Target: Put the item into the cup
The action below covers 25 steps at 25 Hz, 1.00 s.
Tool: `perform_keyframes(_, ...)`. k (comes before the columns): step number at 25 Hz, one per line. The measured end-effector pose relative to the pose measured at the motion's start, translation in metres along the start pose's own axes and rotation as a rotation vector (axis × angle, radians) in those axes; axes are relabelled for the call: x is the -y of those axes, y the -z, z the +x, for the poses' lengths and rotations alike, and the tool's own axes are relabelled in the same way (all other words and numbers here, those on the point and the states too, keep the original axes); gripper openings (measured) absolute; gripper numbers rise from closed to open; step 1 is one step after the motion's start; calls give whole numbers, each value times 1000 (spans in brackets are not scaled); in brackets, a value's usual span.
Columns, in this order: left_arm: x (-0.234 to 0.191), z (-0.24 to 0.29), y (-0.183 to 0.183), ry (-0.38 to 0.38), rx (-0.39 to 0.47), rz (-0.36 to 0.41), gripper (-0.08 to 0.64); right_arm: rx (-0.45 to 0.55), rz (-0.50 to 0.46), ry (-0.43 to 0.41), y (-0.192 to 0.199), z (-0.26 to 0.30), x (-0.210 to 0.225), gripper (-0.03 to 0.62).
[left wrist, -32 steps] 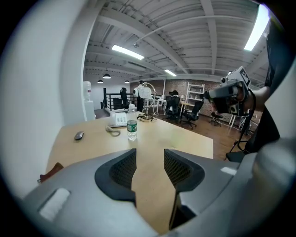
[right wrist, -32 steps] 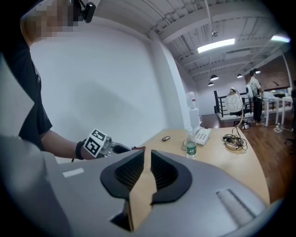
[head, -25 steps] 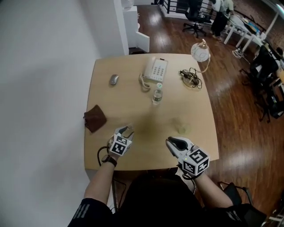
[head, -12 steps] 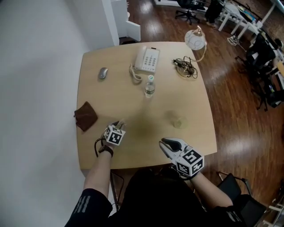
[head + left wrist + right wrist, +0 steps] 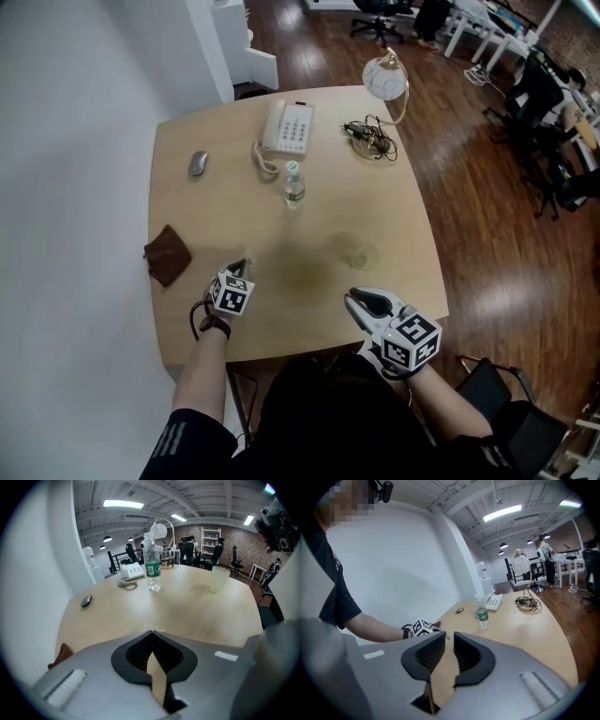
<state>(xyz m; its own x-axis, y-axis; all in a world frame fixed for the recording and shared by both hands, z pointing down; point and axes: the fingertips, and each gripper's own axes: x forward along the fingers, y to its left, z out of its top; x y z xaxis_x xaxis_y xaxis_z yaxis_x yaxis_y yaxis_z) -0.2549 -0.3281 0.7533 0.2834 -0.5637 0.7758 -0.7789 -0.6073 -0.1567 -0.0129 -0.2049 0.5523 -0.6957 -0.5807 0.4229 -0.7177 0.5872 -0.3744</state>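
Observation:
A clear plastic cup (image 5: 361,255) stands on the wooden table (image 5: 394,216), right of centre, and shows in the left gripper view as the cup (image 5: 219,578). My left gripper (image 5: 242,265) rests near the table's front left, its jaws shut tip to tip (image 5: 150,632). A tiny pale speck shows just past the tips, and I cannot tell what it is. My right gripper (image 5: 354,296) hovers at the front edge, short of the cup. It is open by a narrow gap (image 5: 449,634) with nothing between the pads. The left gripper (image 5: 423,626) also shows in the right gripper view.
A small water bottle (image 5: 293,185) stands mid-table. Behind it lie a white phone (image 5: 287,127), a grey mouse (image 5: 198,163), a tangle of cables (image 5: 368,138) and a desk lamp (image 5: 384,77). A brown wallet (image 5: 167,254) sits at the left edge.
My left gripper's jaws have gone from wide open to shut. The head view has shifted, so the table sits further left in it. The right gripper has barely moved.

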Motion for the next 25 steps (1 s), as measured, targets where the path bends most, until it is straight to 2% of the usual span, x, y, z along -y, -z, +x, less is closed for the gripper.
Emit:
perform_keyframes(5,39,-34,-88,19,191,51,-5,40,0,30,-7,-27,17,66)
perform_keyframes(9,98,-50,-157,105,310,142,-5,60,21,54,-4,-47,30,66)
perform_keyframes(11,131,-51,-181,162,332,181,-5,70,34,68,-1,-57,37,66)
perform_keyframes(14,180,-39,-202,237,321,249,-5,81,45,87,5,-76,48,66)
perform_keyframes(18,228,-17,-213,295,283,337,-5,92,69,115,12,-97,60,66)
perform_keyframes(25,278,26,-199,340,146,463,-3,101,112,153,29,-126,81,66)
